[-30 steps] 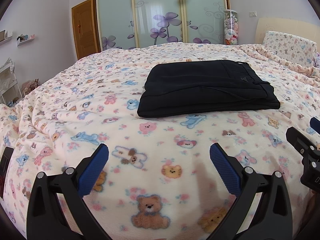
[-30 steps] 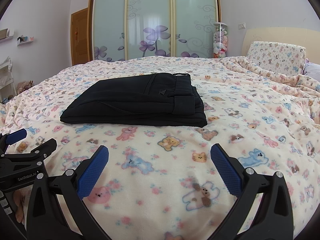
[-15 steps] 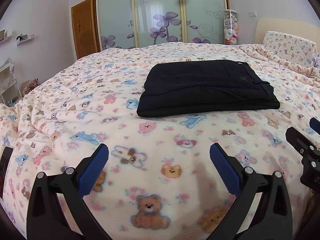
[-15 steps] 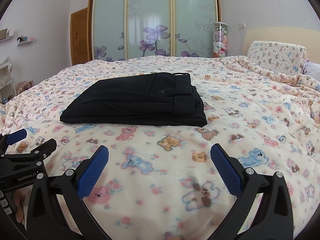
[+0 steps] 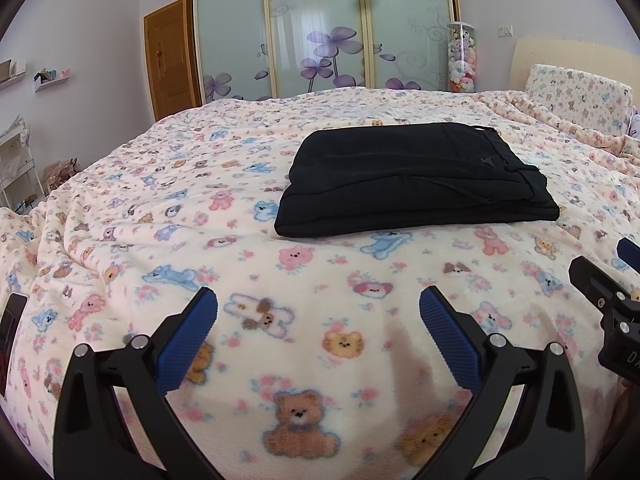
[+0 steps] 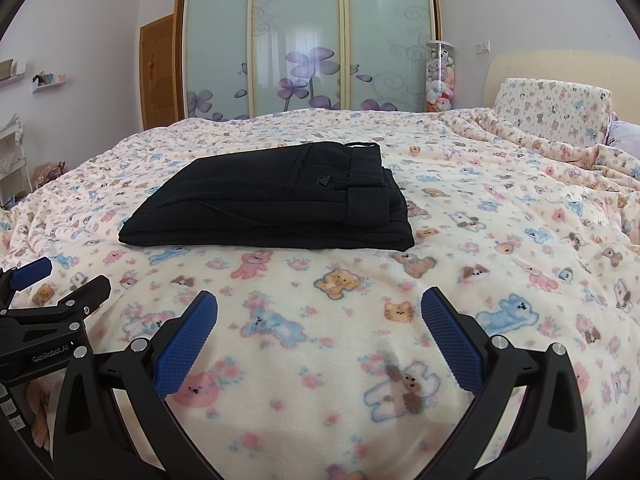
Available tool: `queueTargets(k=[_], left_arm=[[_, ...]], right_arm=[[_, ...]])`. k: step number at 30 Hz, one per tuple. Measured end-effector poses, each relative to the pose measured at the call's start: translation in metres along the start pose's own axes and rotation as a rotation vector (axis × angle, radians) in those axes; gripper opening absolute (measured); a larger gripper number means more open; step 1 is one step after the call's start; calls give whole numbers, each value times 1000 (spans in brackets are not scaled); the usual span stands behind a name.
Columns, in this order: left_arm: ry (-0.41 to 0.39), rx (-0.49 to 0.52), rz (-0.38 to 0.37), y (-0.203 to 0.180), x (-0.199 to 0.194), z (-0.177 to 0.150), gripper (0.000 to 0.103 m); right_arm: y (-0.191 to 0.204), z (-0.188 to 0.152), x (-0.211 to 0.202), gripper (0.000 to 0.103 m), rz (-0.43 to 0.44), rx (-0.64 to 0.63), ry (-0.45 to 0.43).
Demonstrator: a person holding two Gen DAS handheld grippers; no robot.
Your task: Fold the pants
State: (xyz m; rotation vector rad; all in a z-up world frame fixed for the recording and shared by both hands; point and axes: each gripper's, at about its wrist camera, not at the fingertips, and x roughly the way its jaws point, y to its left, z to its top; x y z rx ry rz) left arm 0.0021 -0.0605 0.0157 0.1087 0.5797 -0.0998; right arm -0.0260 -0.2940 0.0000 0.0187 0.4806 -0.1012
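Observation:
Black pants [image 5: 412, 178] [image 6: 276, 204] lie folded into a neat rectangle on the teddy-bear blanket [image 5: 200, 208] [image 6: 500, 248] in the middle of the bed. My left gripper [image 5: 318, 332] hovers open over the near part of the blanket, well short of the pants, with nothing between its blue pads. My right gripper [image 6: 319, 334] is open too, equally far back and empty. Each gripper shows at the edge of the other's view: the right gripper [image 5: 612, 292] at the left view's right side, the left gripper [image 6: 48, 308] at the right view's left side.
A pillow [image 6: 556, 110] in the same print leans on the headboard at the right. Sliding glass wardrobe doors [image 5: 320, 32] with purple flowers stand behind the bed, beside a clear tube of plush toys [image 5: 460, 60]. A wooden door [image 5: 170, 60] and white shelves [image 5: 16, 168] are at the left.

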Motion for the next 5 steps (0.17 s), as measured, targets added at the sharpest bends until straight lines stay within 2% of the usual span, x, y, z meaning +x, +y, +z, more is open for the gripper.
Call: queueTargets(k=[5], left_arm=[[4,-2,-4,0,0,-1,101]], right_arm=[[0,-1,0,102,1,0,0]])
